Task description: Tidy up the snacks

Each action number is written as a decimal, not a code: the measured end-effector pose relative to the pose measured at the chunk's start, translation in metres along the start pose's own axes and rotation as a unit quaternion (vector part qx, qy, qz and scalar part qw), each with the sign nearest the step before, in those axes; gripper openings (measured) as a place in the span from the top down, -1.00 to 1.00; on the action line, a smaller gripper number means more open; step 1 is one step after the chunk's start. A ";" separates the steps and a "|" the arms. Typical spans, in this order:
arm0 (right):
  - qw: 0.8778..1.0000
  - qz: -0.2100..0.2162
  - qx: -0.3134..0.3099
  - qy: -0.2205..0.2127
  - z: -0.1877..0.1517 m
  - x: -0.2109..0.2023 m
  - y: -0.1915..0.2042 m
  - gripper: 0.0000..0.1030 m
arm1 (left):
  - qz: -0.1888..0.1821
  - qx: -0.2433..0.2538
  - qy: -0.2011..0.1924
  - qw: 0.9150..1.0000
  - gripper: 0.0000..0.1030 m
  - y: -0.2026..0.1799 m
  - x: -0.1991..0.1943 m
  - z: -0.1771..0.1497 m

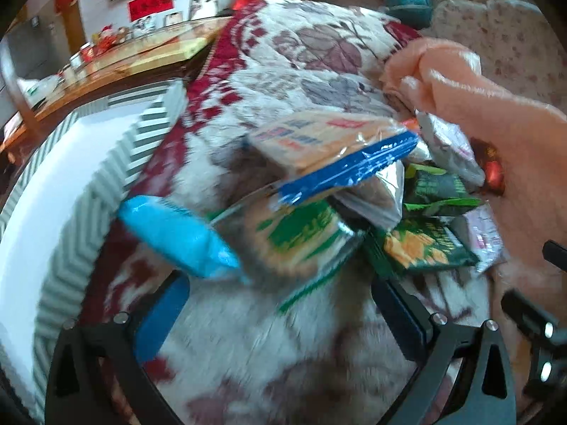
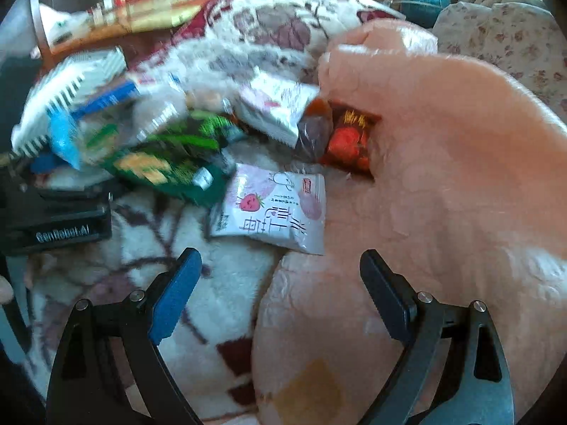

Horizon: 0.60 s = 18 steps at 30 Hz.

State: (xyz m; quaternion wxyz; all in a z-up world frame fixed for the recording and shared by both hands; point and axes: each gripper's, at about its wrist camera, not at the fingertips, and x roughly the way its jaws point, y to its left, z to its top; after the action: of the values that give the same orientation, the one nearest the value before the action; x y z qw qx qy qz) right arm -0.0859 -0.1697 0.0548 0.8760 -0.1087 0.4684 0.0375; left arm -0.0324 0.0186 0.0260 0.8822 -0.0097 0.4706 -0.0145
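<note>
Spread wide apart, the right gripper [image 2: 280, 297] is held empty over the flowery blanket [image 2: 117, 283]. At 12 o'clock a strawberry packet [image 2: 273, 209] is seen. The left gripper [image 1: 280, 304] is open too; snack packets [image 1: 319, 184] are piled at 12 o'clock, a white basket [image 1: 71, 191] at 9.

Ahead of the left tool: clear cracker packet [image 1: 301, 241] printed green on tan, another packet [image 1: 340, 148] tan with a blue edge band, a sky-blue wrapper [image 1: 177, 233] to the left. Beyond the right tool: white pouch [image 2: 273, 209] with pink strawberry print, dark green bag [image 2: 170, 166] with yellow, red-orange packet [image 2: 351, 141]. Underneath, cream blanket [image 2: 149, 248] patterned in maroon and mauve leaves. Peach-pink cloth [image 2: 443, 177] rightward. White basket [image 1: 71, 184], grey-green ribbed rim, leftward.
</note>
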 end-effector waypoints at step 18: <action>0.993 0.084 0.065 -0.058 0.013 -0.033 0.003 -0.77 | 0.012 -0.002 -0.079 0.997 -1.00 0.012 -0.071 -0.017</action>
State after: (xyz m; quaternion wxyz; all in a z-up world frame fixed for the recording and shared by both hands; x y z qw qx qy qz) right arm -0.0945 -0.1625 0.0888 0.9006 -0.0100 0.4258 0.0864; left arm -0.0860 0.0331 0.0750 0.9167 -0.0073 0.3995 -0.0025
